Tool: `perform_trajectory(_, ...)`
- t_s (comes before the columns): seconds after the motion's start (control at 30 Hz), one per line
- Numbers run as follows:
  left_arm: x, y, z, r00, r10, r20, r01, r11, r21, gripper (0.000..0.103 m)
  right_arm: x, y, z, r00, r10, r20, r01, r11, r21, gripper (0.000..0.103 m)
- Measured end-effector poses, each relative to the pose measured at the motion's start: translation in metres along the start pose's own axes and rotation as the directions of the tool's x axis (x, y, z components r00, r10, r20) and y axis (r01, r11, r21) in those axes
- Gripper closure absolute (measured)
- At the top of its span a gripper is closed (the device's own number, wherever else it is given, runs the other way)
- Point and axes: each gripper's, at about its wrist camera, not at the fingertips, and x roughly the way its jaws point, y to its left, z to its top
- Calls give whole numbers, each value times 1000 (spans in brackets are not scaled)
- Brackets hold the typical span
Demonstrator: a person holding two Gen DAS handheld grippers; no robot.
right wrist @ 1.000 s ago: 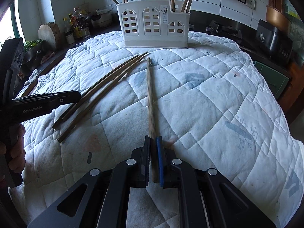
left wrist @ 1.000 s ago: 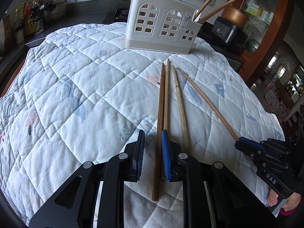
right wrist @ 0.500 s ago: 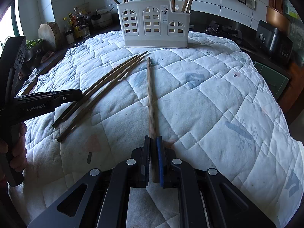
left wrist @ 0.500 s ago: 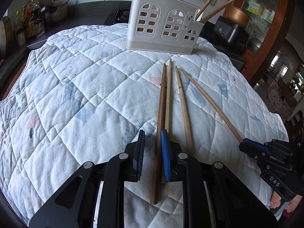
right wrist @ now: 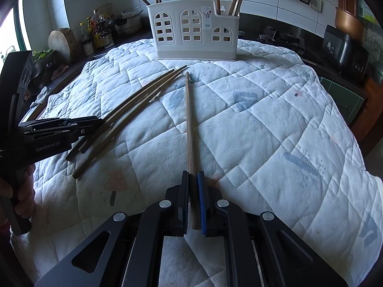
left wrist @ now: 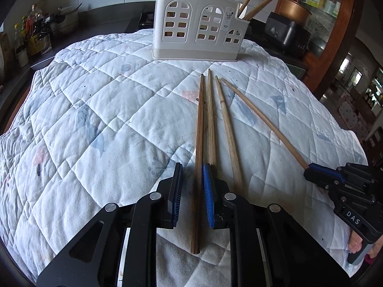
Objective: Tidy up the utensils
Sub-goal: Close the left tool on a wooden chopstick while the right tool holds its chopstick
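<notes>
A white utensil holder (left wrist: 198,31) (right wrist: 194,35) stands at the far side of the quilt with several chopsticks upright in it. Several wooden chopsticks lie on the quilt in front of it. My left gripper (left wrist: 192,167) (right wrist: 95,122) is open around the near end of the darkest chopstick (left wrist: 199,131), with a gap at the left pad. Two more chopsticks (left wrist: 227,129) lie just right of it. My right gripper (right wrist: 193,174) (left wrist: 311,174) is shut on the near end of the rightmost chopstick (right wrist: 190,124) (left wrist: 263,122), which rests on the quilt.
A white quilted cover (left wrist: 95,110) drapes the whole table and falls off at its edges. Bottles and jars (right wrist: 95,35) and a round wooden board (right wrist: 62,44) stand on the counter at left. A black appliance (right wrist: 344,50) and a copper pot (left wrist: 295,12) sit at right.
</notes>
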Motion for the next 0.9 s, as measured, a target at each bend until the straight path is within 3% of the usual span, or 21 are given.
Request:
perform_trajectory(0.33,5,-7,4,999,40,10,-40,998,37,87,-1,1,-1,1000,-7,3,7,1000,-2,96)
perform_trajectory(0.53,0,-4,5,999,39,5,-39,999,35,96,-10,5,-1,1000,-1,21,1,1000,-3,96)
perform_trajectory(0.9,-47,0,19,993,-25,119,22,999,31,98,-73,2,34,982,11,190,-11,1000,0,96)
